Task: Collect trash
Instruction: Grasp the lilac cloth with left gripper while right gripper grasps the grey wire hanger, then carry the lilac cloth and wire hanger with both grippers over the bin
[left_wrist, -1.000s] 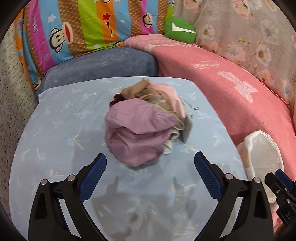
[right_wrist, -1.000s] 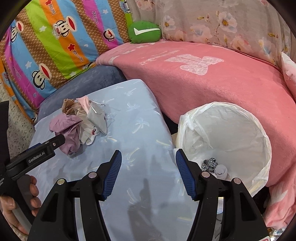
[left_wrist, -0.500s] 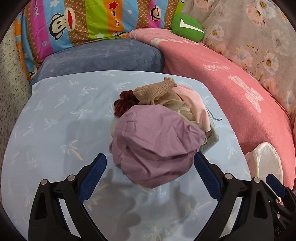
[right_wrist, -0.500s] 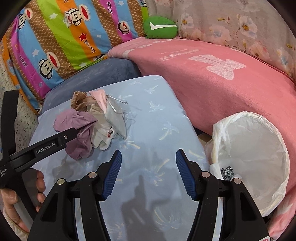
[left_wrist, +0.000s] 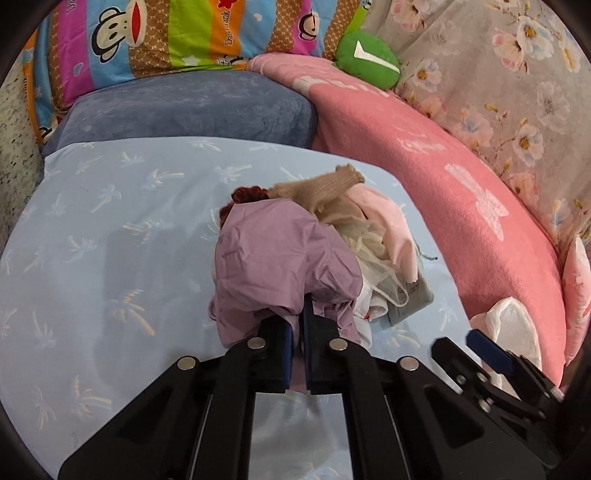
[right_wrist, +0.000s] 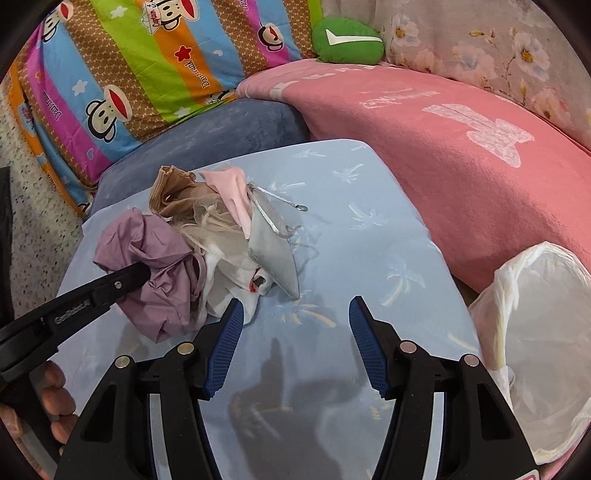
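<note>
The left gripper (left_wrist: 301, 325) is clamped tight on the near edge of the purple cloth (left_wrist: 280, 258). Its two jaws are pressed together with a fold of the cloth squeezed between them. The purple cloth is the near-left part of a small heap of scraps (right_wrist: 207, 243) — a tan piece, a pink piece, some see-through netting, a white piece and a grey pouch (right_wrist: 273, 254) with a cord. The heap sits in the middle of the light blue cushion (right_wrist: 369, 229) with the little palm trees on it.

The right gripper (right_wrist: 295, 332) holds nothing. Its jaws are closing a little, with only bare blue cushion between them. The heap lies just ahead of it and to the left, and the white piece is almost at its left finger.

The thing that matters most is where the bin goes. The trash bag (right_wrist: 535, 332) — white, with its mouth open — stands off the right edge of the cushion, near the pink blanket (right_wrist: 461, 177). So the bag is well to the right of the heap, and the right gripper is between them. The left gripper is the far one from the bag, so the purple cloth probably has to travel right, across the cushion, past the right gripper.

The purple cloth lies against the other scraps, and I cannot tell if it is tangled with the netting. If it is, a lift may drag more of the heap along.
</note>
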